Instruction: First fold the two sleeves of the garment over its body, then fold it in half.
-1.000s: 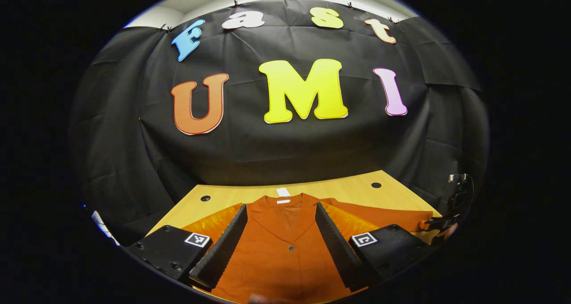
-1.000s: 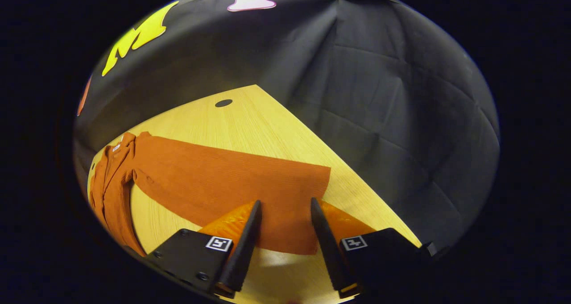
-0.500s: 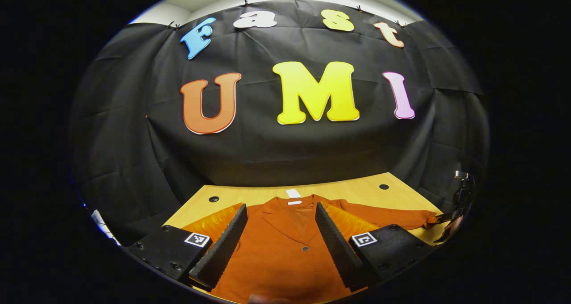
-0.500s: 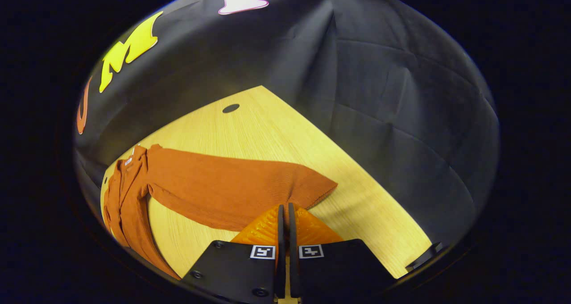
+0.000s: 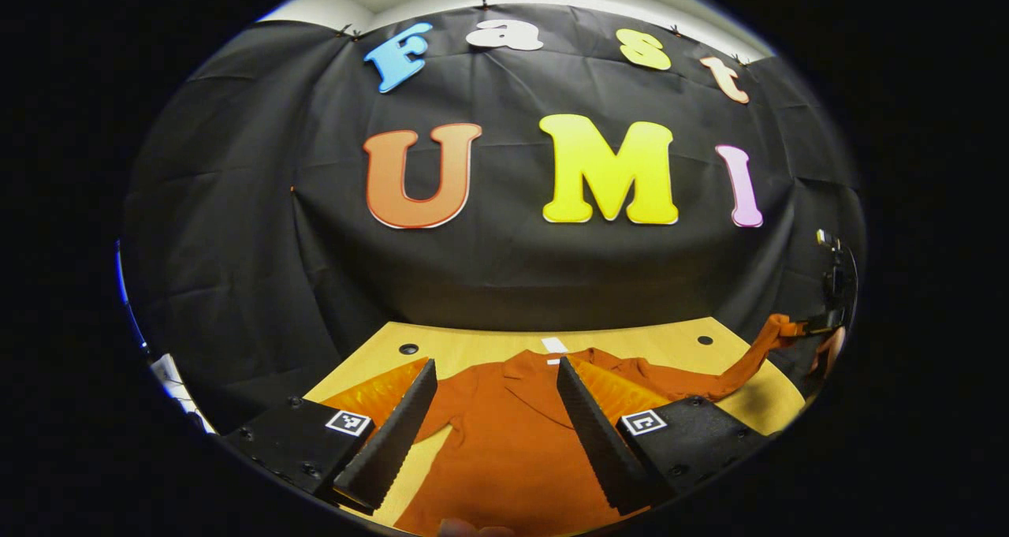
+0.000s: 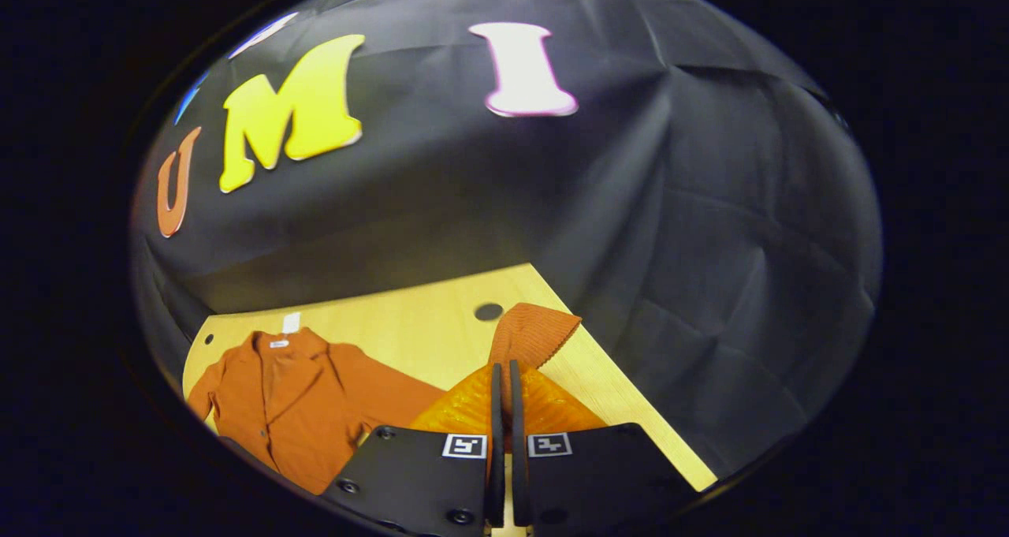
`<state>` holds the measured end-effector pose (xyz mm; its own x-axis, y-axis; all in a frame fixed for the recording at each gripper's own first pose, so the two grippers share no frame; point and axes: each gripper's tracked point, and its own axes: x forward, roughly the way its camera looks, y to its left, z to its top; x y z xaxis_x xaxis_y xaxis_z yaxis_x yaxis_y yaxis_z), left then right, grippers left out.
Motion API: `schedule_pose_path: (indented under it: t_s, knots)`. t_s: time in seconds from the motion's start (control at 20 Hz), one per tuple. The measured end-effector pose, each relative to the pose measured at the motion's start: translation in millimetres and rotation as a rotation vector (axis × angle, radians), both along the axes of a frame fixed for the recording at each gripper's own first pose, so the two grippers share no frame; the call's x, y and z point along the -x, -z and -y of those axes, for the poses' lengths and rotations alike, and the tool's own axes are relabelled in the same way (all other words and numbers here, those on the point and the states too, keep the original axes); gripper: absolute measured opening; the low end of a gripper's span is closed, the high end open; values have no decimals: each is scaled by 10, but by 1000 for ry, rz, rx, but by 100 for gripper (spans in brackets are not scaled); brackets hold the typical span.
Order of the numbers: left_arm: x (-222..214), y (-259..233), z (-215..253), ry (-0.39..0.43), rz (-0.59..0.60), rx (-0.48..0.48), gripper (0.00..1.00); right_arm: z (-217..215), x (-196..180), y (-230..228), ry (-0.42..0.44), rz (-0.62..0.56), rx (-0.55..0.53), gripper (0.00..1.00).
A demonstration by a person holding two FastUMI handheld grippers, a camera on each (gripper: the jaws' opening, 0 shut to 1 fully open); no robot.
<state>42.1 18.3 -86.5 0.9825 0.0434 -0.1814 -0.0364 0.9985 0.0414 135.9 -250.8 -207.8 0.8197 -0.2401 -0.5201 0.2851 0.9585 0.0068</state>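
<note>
So the garment [image 5: 504,434] is a rust-orange buttoned top lying flat on the wooden table [image 5: 631,338], collar toward the black cloth wall [image 5: 504,269] at the back. In the left gripper view its body sits bottom centre of the frame, with the collar and a little white tag [image 5: 553,345] just above the middle of the table.

One sleeve [image 5: 733,363] isn't flat, though. In that same view it runs off to the right edge of the frame and climbs up off the table to where the right gripper [image 5: 820,324] has its end, with a bit of a hand [image 5: 828,352] below it. In the right gripper view we're looking straight at it: the cuff end [image 6: 532,336] sticks up just above the fingertips, centre of the frame, and the right gripper's fingers are closed down to a thin slit with the sleeve fabric pinched between them. The rest of the top sits lower left in that frame, and a dark round hole [image 6: 489,311] in the table is just left of the cuff.

The left gripper [image 5: 495,367] is spread wide and has hold of nothing. The garment's body shows in the gap between its two fingers, and we can't tell whether the tips touch the fabric.
</note>
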Motion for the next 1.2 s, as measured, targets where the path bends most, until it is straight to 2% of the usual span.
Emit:
schedule_pose_path:
  t_s: [0.25,0.3,0.5,0.65,0.85,1.0,1.2]
  knots:
    - [54,20,-586,-51,13,25,99,-1197,-667,-659,-196,89,62,2]
    - [63,45,-719,-63,17,32,99,-1475,-786,-747,-237,106,68,5]
    - [153,95,-1169,-111,11,54,99,-2603,-1029,-777,-387,121,76,4]
    - [221,116,-1481,-145,10,55,99,-3425,-1084,-538,-485,99,74,4]
    - [354,190,-1824,-179,-6,68,99,-4287,-1103,69,-560,32,58,5]
    - [433,186,-2056,-199,-9,70,99,-4713,-1094,590,-596,-36,84,5]
    - [541,271,-2228,-217,-36,100,99,-4995,-981,1177,-623,-112,141,5]
